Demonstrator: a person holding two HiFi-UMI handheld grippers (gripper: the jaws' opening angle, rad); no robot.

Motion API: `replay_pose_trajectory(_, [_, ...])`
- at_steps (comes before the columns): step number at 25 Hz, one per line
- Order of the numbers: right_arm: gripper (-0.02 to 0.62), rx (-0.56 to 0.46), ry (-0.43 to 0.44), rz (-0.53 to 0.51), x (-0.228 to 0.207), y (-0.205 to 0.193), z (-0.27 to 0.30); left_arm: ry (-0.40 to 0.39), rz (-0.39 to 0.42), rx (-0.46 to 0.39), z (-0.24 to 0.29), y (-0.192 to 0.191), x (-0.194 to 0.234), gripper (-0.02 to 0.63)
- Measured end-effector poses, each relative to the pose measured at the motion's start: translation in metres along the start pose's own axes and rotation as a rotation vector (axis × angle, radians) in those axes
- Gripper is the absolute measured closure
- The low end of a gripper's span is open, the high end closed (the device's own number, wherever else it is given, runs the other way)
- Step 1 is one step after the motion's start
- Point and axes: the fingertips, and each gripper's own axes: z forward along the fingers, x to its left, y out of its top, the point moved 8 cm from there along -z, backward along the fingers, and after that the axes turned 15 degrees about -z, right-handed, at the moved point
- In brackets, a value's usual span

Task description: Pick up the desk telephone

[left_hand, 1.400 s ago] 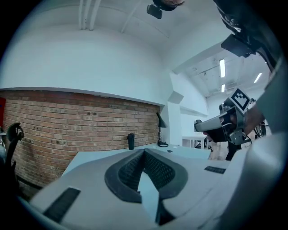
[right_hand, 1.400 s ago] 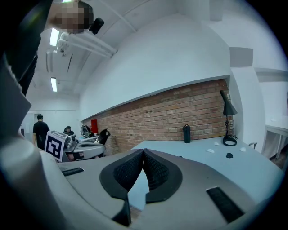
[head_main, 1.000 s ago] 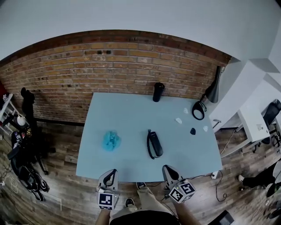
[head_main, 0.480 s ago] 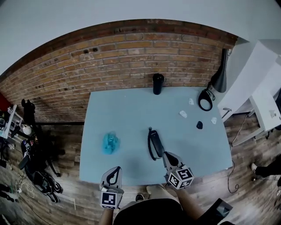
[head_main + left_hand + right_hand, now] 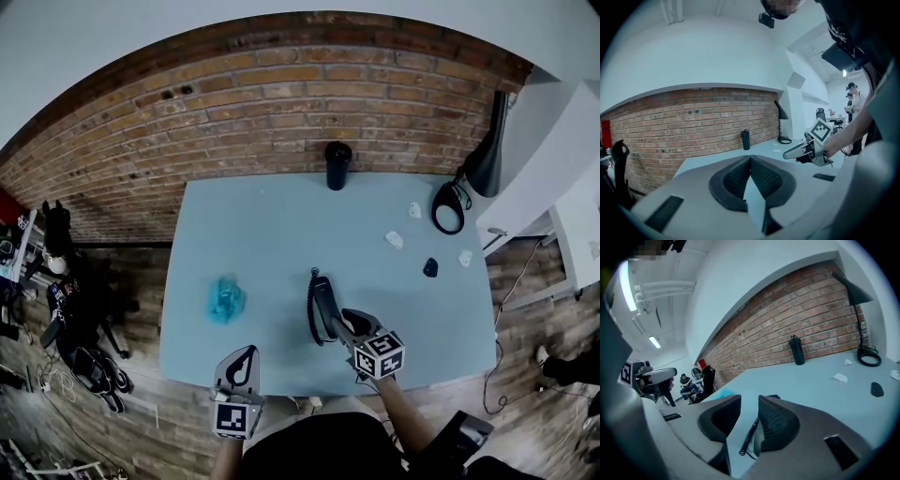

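While holding the left gripper [image 5: 242, 360] clenched on nothing at seven o'clock, just off the table's [image 5: 272, 225] near edge, reaches the right gripper [image 5: 340, 321] in at five o'clock, jaws opening, coiled cord [image 5: 749, 434] showing between them, not pressed by the pads. Looks like the approach step. Finds the desk telephone [image 5: 320, 294] lying just beyond, near centre. Calls next for straddling the handset, closing firmly, lifting clear. Leaves the bottle [image 5: 337, 165] at twelve o'clock alone.

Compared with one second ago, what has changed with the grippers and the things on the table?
The right gripper moved forward over the table to the desk telephone; its jaws are opening, with the coiled cord between them, nothing gripped yet. The left gripper stays shut and empty. The telephone and the bottle are where they were.
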Motion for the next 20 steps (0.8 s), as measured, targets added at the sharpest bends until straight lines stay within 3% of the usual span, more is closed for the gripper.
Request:
replay_pose_trajectory(3, [0.433,0.071,0.065,0.004,-0.013,-0.008,0.017,0.01,0.001,0.043,-0.002,-0.008,-0.004,0.589])
replay_pose_trajectory(7, [0.408,0.175,0.105,-0.04,-0.032,-0.019,0.039,0.037,0.005,0.08,0.001,-0.018,0.0,0.589])
replay_pose_trajectory(12, [0.344,0.288,0.151,0.061,-0.045,-0.047,0.059,0.065,-0.004,0.101,0.002,-0.022,0.005,0.589])
replay_pose_trajectory(18, [0.342,0.358,0.171,0.117,-0.056,-0.068,0.085,0.074,-0.003,0.07,0.006,-0.027,0.011,0.589])
replay_pose_trajectory(20, [0.325,0.362,0.198,0.137,-0.057,-0.074,0.091,0.082,-0.022,0.104,0.006,-0.028,0.012,0.589])
